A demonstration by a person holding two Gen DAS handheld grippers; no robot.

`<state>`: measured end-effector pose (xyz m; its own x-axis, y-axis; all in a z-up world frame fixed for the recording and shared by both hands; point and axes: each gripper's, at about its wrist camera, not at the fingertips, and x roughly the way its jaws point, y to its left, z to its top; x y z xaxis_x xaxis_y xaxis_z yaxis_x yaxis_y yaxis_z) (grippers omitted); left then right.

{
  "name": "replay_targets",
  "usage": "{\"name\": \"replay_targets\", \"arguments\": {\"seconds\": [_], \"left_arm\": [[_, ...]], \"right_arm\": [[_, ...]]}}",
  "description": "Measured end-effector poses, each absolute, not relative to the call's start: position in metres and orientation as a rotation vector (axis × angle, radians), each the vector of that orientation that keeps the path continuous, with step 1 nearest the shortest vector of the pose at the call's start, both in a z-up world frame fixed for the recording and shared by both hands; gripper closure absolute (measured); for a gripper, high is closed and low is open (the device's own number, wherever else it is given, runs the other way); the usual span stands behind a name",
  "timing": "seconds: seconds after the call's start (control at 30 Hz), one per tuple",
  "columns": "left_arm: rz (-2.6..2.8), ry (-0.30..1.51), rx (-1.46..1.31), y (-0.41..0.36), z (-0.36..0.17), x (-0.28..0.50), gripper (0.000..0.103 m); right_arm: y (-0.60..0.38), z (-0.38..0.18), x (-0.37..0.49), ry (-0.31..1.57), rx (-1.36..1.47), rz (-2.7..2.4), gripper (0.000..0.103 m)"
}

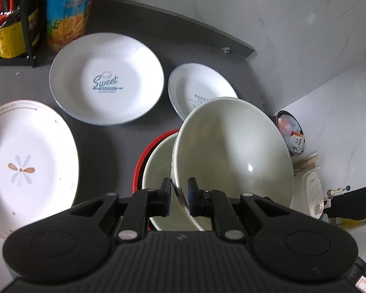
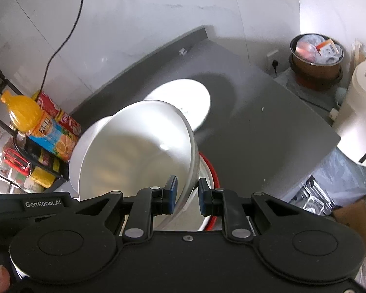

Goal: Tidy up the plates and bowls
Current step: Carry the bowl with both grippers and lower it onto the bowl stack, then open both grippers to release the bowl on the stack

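Note:
In the left wrist view my left gripper (image 1: 179, 190) is shut on the near rim of a glossy white bowl (image 1: 231, 151), which tilts up above a second white bowl (image 1: 158, 171) nested in a red-rimmed dish (image 1: 139, 168). On the dark counter (image 1: 124, 134) lie a "Sweet" plate (image 1: 105, 78), a smaller printed plate (image 1: 192, 85) and a floral plate (image 1: 24, 161). In the right wrist view my right gripper (image 2: 188, 190) is shut on the rim of a tilted pale bowl (image 2: 139, 151), over the red-rimmed dish (image 2: 211, 168). A white plate (image 2: 190, 100) lies beyond.
Drink bottles (image 1: 66, 12) and a black wire rack (image 2: 2, 122) stand at the counter's far left. A full waste bin (image 2: 317, 53) and a white appliance (image 2: 356, 122) sit off the counter's right edge. Another black gripper body (image 2: 36, 202) sits at the lower left, a thumb below it.

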<state>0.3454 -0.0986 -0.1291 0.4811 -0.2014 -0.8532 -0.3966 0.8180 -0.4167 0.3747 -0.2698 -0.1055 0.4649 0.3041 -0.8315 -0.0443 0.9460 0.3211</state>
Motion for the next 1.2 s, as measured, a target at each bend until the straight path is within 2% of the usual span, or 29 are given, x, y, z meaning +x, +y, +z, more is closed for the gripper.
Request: {"name": "replay_targets", "arguments": {"seconds": [0.47, 0.87, 1.07, 1.13, 1.2], "left_arm": [[0.156, 1.136, -0.634, -0.099, -0.148, 0.344, 0.092], [0.192, 1.080, -0.661, -0.084, -0.135, 0.333, 0.091], [0.192, 1.060, -0.644, -0.081, -0.127, 0.329, 0.089], [0.190, 1.050, -0.648, -0.078, -0.124, 0.324, 0.086], [0.189, 1.038, -0.653, -0.075, -0.121, 0.319, 0.077]], "right_arm": [[-0.262, -0.122, 0.379, 1.117, 0.215, 0.216, 0.086], [-0.261, -0.128, 0.387, 1.154, 0.156, 0.229, 0.086], [-0.265, -0.108, 0.386, 1.086, 0.133, 0.254, 0.083], [-0.267, -0.102, 0.385, 1.062, 0.133, 0.248, 0.083], [-0.266, -0.101, 0.383, 1.046, 0.117, 0.249, 0.092]]}}
